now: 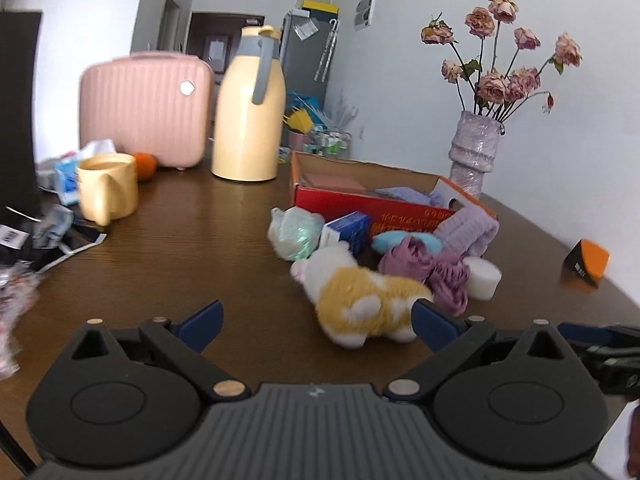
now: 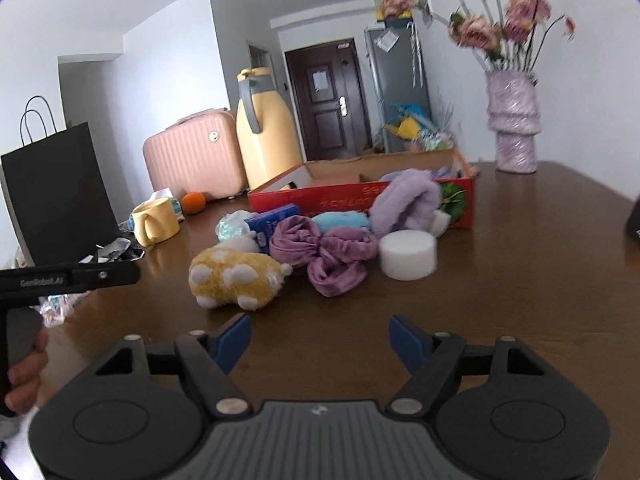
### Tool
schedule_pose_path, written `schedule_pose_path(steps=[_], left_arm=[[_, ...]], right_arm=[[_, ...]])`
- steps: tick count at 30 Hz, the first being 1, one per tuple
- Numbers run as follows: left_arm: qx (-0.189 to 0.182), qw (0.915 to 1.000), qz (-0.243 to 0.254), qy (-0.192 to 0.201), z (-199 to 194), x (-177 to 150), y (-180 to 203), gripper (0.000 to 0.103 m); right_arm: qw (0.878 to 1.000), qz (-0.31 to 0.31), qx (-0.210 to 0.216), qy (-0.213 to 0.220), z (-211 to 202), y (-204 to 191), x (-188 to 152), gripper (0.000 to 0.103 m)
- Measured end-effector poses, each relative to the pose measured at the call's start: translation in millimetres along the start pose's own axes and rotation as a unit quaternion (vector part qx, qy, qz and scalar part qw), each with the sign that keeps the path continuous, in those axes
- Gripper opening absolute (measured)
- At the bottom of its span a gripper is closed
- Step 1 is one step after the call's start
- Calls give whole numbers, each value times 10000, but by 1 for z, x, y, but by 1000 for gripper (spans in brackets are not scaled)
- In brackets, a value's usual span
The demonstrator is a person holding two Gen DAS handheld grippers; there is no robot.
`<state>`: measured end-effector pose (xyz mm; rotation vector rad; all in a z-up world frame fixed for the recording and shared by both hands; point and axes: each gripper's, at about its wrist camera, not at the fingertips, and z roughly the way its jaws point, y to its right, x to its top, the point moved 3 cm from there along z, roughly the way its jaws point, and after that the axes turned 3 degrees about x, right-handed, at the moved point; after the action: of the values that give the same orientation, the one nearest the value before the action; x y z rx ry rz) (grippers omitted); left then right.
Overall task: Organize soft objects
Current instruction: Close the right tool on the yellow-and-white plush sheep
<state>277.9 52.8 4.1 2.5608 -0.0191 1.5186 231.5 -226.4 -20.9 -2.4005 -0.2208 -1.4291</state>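
A yellow and white plush toy (image 1: 360, 300) (image 2: 236, 274) lies on the brown table (image 1: 180, 248) in front of a red cardboard box (image 1: 360, 200) (image 2: 352, 196). Behind the toy sit purple cloth (image 1: 432, 272) (image 2: 324, 252), a white foam cylinder (image 1: 482, 278) (image 2: 408, 254), a lilac fluffy item (image 1: 468, 230) (image 2: 408, 200), a light blue soft piece (image 2: 340, 220), a blue packet (image 1: 348, 232) (image 2: 276, 220) and a pale green bundle (image 1: 294, 232). My left gripper (image 1: 316, 322) is open, its right finger close beside the toy. My right gripper (image 2: 320, 338) is open over bare table, short of the pile.
A yellow mug (image 1: 108, 188), an orange (image 1: 144, 166), a yellow thermos jug (image 1: 250, 108) and a pink case (image 1: 146, 108) stand at the back left. A lilac vase of dried flowers (image 1: 476, 148) stands back right. A black paper bag (image 2: 56, 196) is at the left.
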Motion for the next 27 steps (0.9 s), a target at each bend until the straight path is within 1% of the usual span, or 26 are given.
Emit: schedule_pose_path(steps=[3, 5, 7, 8, 10, 11, 13, 16, 17, 19, 20, 21, 23, 25, 27], left_arm=[[-100, 9999, -37, -39, 20, 13, -3, 99], [-104, 9999, -33, -104, 36, 22, -7, 95], [-217, 9994, -115, -228, 53, 30, -13, 84], [-271, 9988, -201, -356, 61, 32, -15, 81], [-500, 9955, -389, -699, 78, 31, -19, 67], [-616, 9935, -461, -835, 84, 29, -20, 63], [-882, 9904, -602, -878, 89, 23, -20, 53], [-1351, 9837, -742, -921, 89, 18, -19, 45], [-1478, 9811, -794, -959, 89, 16, -18, 44], [-1670, 9769, -896, -992, 90, 13, -16, 39], [-1670, 9767, -925, -977, 89, 12, -14, 38], [-1623, 9779, -920, -945, 86, 11, -12, 38], [-1630, 9769, -960, -996, 82, 10, -7, 37], [-1778, 9718, -1067, -1124, 74, 6, -2, 37], [-2000, 9655, -1128, -1229, 62, -1, 8, 36]], right_arm=[[9998, 64, 124, -123, 24, -2, 11, 73], [9997, 14, 153, -198, 42, -7, 18, 72], [9994, 35, 227, -240, 58, -10, 25, 71], [9993, 74, 274, -263, 65, -12, 29, 70], [9987, 148, 407, -269, 79, -16, 36, 69], [9984, 166, 459, -271, 84, -19, 38, 67], [9978, 212, 546, -308, 97, -23, 42, 63], [9970, 278, 636, -354, 111, -28, 45, 62], [9966, 330, 657, -368, 115, -28, 46, 62], [9953, 472, 732, -421, 123, -25, 47, 59], [9943, 583, 761, -469, 128, -23, 47, 53], [9928, 715, 805, -517, 133, -19, 46, 53], [9887, 1014, 925, -597, 141, -12, 46, 49], [9861, 1196, 977, -614, 143, -7, 47, 45], [9862, 1205, 956, -616, 138, -5, 47, 43]])
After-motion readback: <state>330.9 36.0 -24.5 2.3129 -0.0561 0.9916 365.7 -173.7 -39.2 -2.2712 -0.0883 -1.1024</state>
